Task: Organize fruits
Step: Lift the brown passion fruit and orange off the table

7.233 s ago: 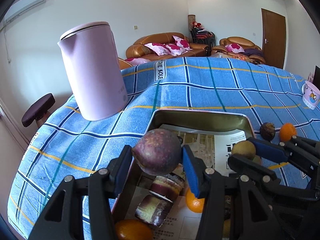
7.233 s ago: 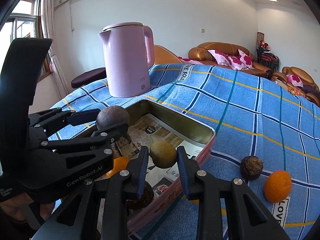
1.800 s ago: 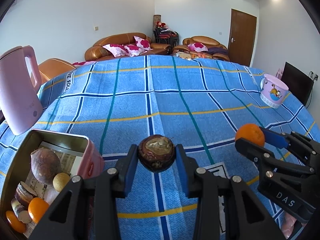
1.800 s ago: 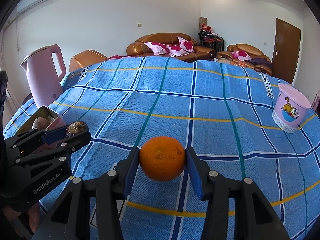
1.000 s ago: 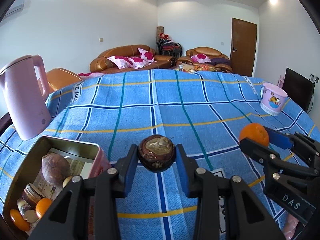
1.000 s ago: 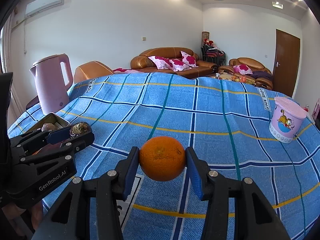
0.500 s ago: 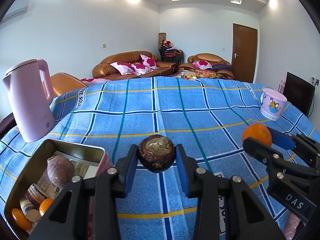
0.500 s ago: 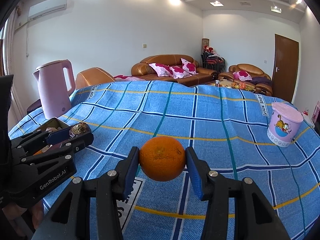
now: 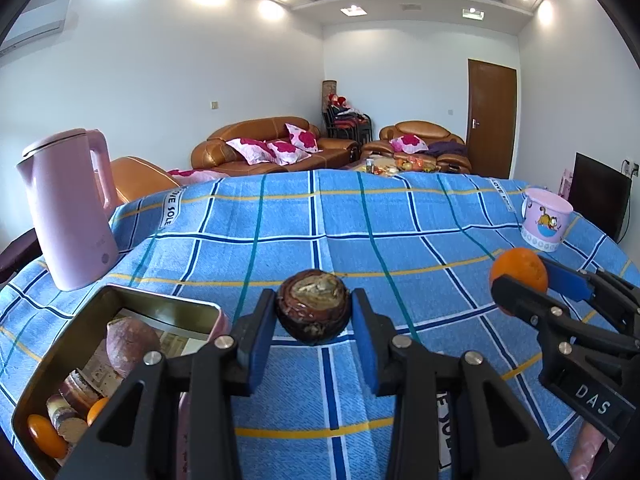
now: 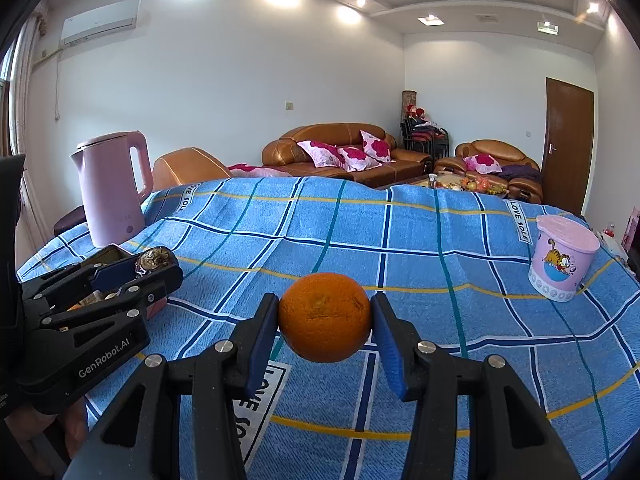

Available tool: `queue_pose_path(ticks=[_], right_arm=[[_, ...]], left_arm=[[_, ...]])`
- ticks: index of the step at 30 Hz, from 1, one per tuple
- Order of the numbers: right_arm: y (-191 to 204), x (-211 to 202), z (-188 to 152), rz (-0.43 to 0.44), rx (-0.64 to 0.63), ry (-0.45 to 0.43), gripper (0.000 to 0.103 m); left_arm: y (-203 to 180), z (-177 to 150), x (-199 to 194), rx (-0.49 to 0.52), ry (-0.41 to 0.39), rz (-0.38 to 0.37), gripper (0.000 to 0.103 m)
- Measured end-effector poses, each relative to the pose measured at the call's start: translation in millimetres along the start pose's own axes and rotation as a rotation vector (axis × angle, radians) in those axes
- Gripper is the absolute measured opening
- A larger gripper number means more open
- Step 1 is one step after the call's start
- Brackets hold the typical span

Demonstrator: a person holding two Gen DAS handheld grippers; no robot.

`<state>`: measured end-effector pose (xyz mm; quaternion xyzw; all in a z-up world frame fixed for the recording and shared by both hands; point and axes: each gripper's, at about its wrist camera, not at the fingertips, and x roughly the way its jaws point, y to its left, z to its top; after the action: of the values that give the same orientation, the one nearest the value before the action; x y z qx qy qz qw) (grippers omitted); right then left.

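Note:
My left gripper (image 9: 313,320) is shut on a dark brown, wrinkled round fruit (image 9: 313,307), held above the blue checked tablecloth. To its lower left stands an open metal tin (image 9: 160,299) holding a brown-purple fruit (image 9: 130,340), small oranges (image 9: 44,436) and cut pieces. My right gripper (image 10: 325,328) is shut on an orange (image 10: 325,317), also lifted off the cloth. In the left wrist view the orange (image 9: 519,271) shows at the right. The right wrist view has the left gripper and its brown fruit (image 10: 154,261) at the left, over the tin.
A pink electric kettle (image 9: 68,208) stands at the table's back left, just behind the tin. A pink cartoon-printed tub (image 10: 562,264) sits at the right edge. Brown sofas and a door lie beyond the table.
Both grippers have tilted upward slightly while keeping their fruits; more wall and ceiling show, and the tin and kettle sit further into the left wrist view.

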<state>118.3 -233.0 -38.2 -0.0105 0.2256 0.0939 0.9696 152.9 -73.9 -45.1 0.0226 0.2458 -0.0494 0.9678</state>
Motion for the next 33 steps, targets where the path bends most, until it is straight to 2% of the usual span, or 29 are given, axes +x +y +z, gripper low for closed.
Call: queue_pose_path(ticks=[25,33], right_arm=[[-1,-15,-1,-0.006,0.002,-0.081,0.049],[7,-20,-4,0.007,-0.006,-0.078,0.049]], left_arm=[[0,-2,-17,0.002,-0.092,0.032,0.039],[3,-5,-23,-0.008,-0.078,0.02,0.039]])
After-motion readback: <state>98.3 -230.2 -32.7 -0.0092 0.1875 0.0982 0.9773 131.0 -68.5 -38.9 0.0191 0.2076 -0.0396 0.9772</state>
